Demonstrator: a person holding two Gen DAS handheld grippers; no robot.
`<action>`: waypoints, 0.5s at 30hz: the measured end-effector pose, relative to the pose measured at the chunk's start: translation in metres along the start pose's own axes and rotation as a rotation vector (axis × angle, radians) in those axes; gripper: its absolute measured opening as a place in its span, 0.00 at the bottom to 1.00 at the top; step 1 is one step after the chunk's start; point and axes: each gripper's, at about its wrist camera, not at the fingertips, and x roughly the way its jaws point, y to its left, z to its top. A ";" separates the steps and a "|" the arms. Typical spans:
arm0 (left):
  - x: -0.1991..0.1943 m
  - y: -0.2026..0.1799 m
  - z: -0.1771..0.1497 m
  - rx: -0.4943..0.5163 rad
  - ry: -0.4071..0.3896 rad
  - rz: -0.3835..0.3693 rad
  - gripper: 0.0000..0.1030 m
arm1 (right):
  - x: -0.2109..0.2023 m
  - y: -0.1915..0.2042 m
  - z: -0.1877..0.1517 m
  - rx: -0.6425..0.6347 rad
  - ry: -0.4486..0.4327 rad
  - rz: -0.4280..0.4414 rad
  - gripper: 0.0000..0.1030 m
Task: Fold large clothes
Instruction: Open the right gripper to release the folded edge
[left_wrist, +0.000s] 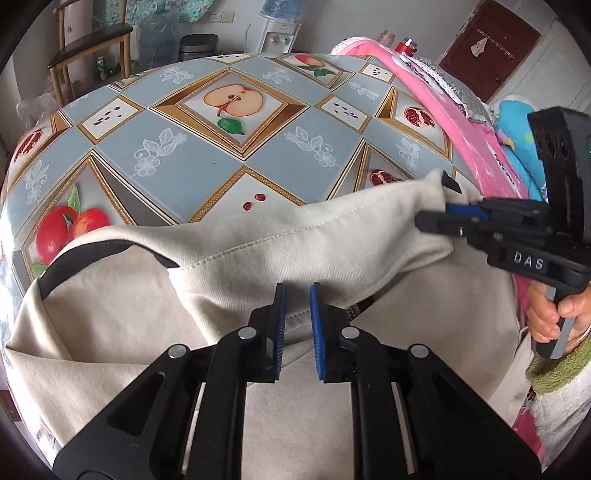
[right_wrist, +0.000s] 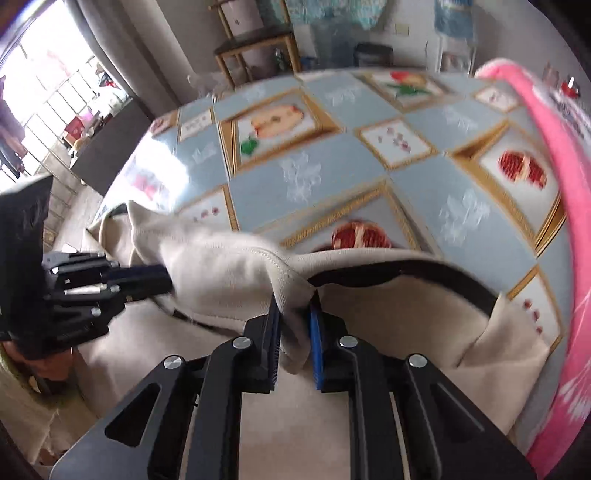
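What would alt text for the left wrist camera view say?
A cream garment lies on a fruit-patterned tablecloth, one edge pinched and lifted by the right gripper. The left gripper clamps a fold of the same cloth in the foreground. A pink cloth lies along the far right.

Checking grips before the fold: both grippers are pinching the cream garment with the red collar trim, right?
Not quite. The collar trim is black, not red, as the left wrist view shows. Both the left gripper and right gripper do pinch the cream garment.

A cream garment (left_wrist: 280, 236) with black neck trim is lying on a grey-blue tablecloth (left_wrist: 207, 162) showing gold-framed apples and pomegranates; pink fabric (left_wrist: 458, 122) is edging it.
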 end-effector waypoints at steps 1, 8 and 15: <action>0.001 -0.001 0.000 0.000 -0.002 0.002 0.14 | 0.005 0.004 -0.001 -0.040 0.004 -0.041 0.12; 0.000 -0.005 -0.004 0.028 -0.015 0.011 0.14 | 0.010 0.006 -0.014 -0.091 0.028 -0.162 0.29; -0.001 -0.004 -0.007 0.038 -0.026 0.003 0.13 | -0.020 0.024 -0.008 -0.030 -0.087 0.054 0.29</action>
